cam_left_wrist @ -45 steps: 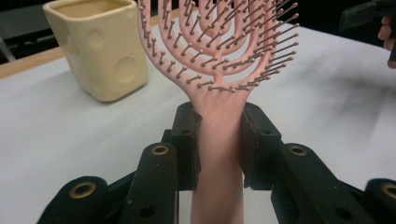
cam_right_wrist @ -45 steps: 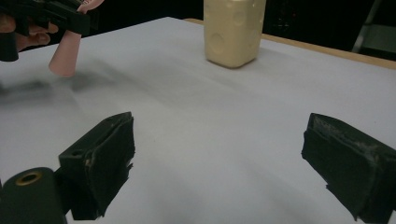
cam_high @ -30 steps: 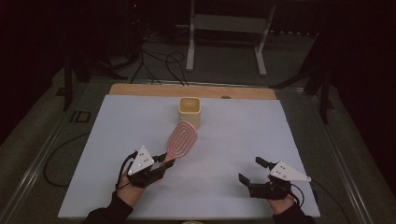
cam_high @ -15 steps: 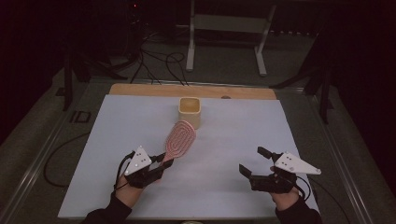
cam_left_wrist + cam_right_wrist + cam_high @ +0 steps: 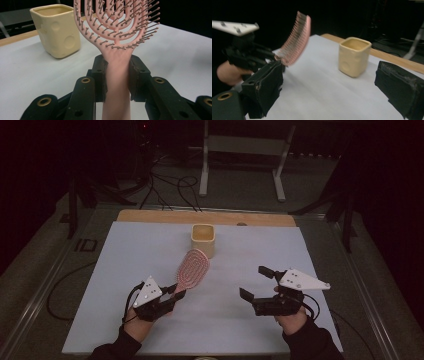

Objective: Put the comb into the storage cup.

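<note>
A pink hairbrush [image 5: 192,269] with an open, vented head is held by its handle in my left gripper [image 5: 172,297], which is shut on it at the front left of the white mat. Seen from the left gripper view, the handle [image 5: 117,75] stands between the two jaws and the bristled head rises above them. The head tilts up off the mat toward a cream square cup [image 5: 203,240] standing behind it. My right gripper [image 5: 256,284] is open at the front right, with nothing between its pads [image 5: 270,87]. In the right gripper view the hairbrush [image 5: 295,38] and cup [image 5: 354,57] lie ahead.
The white mat [image 5: 125,265] covers the table, with a wooden strip [image 5: 150,216] along its far edge. Cables [image 5: 170,185] and a metal stand [image 5: 240,145] lie on the floor beyond the table. A black cable [image 5: 55,290] loops off the mat's left side.
The right gripper has lifted and moved a little to the right, its jaws spread wide. The left gripper has raised the hairbrush's head off the mat.
</note>
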